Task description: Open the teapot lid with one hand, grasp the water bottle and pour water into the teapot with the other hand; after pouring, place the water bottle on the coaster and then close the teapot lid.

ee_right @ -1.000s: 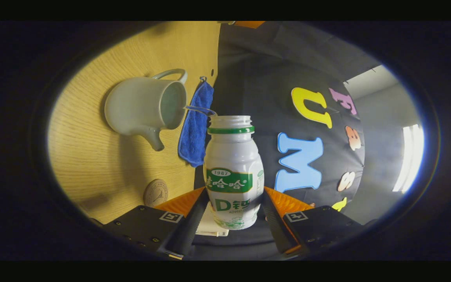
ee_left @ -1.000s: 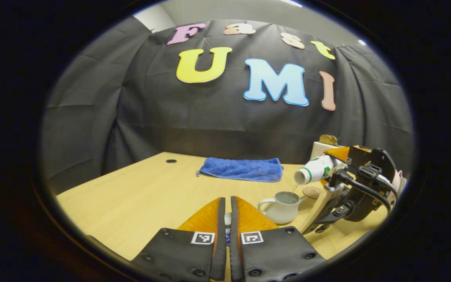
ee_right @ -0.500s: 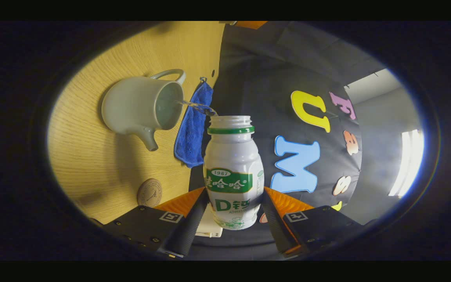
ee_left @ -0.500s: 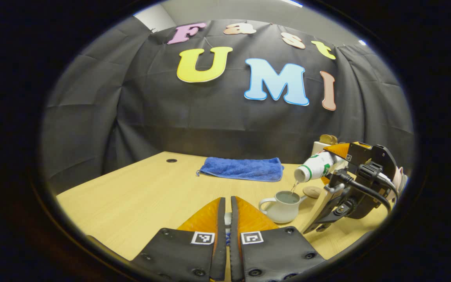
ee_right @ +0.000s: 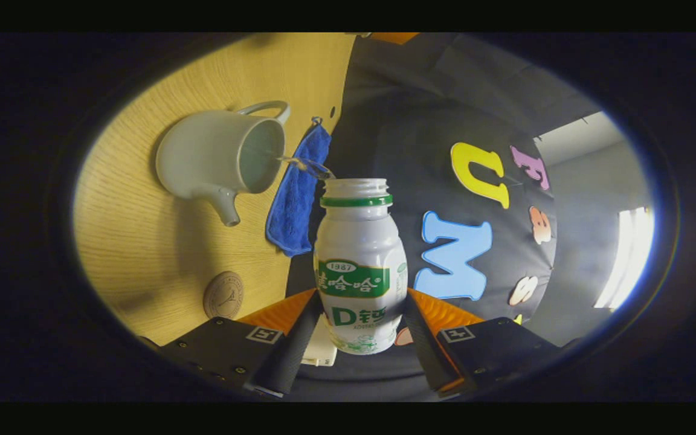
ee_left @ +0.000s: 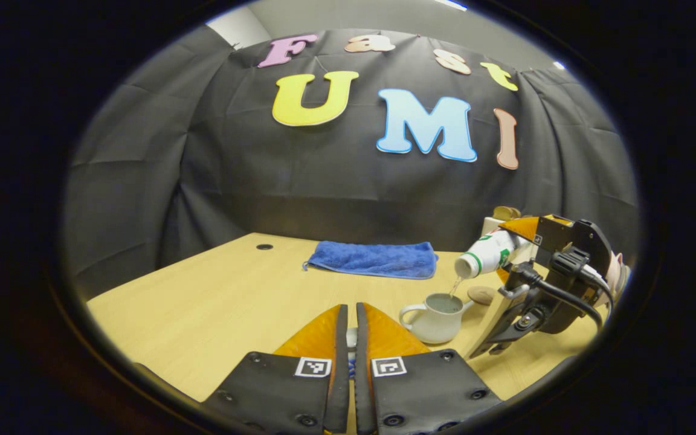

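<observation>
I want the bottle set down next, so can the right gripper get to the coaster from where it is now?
Probably yes. The right gripper holds the water bottle, tipped over the teapot. The coaster lies bare on the table beside the teapot, with nothing between.

hand-held gripper (ee_left: 351, 338) | black housing | square coded tags | screws | black cable (ee_left: 556, 290)

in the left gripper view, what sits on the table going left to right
blue towel → teapot → coaster, with the right gripper tipping the water bottle over the teapot.
</observation>
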The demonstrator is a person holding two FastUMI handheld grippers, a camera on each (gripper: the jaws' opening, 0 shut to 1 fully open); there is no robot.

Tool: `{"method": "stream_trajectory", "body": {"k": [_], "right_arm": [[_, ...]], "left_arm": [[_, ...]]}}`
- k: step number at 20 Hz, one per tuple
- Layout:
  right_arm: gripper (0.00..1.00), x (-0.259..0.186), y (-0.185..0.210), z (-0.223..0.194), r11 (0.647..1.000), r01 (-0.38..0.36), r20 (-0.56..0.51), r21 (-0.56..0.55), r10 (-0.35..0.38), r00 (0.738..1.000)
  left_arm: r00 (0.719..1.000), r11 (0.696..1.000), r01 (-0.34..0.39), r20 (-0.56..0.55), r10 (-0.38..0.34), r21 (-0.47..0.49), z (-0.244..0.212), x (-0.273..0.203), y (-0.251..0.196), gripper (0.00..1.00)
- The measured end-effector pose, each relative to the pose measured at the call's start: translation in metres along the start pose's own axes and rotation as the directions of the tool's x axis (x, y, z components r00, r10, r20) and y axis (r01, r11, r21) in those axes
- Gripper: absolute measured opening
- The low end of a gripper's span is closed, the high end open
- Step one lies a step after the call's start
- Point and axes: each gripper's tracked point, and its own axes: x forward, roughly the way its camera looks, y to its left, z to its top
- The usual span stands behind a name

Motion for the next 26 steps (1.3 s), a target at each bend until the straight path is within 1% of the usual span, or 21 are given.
{"method": "stream_trajectory", "body": {"k": [14,26], "right_arm": [[0.8,0.0015,-0.004,0.0001,0.999,0.003,0.02,-0.049,-0.002,1.0],[0.8,0.0045,-0.0093,0.0,0.995,0.024,0.034,-0.093,-0.02,0.999]], "left_arm": [[1.0,1.0,-0.004,-0.005,0.004,0.001,-0.0031,-0.0012,0.0026,0.14],[1.0,1.0,-0.004,-0.012,0.004,0.002,-0.0061,-0.0009,0.0036,0.14]]}}
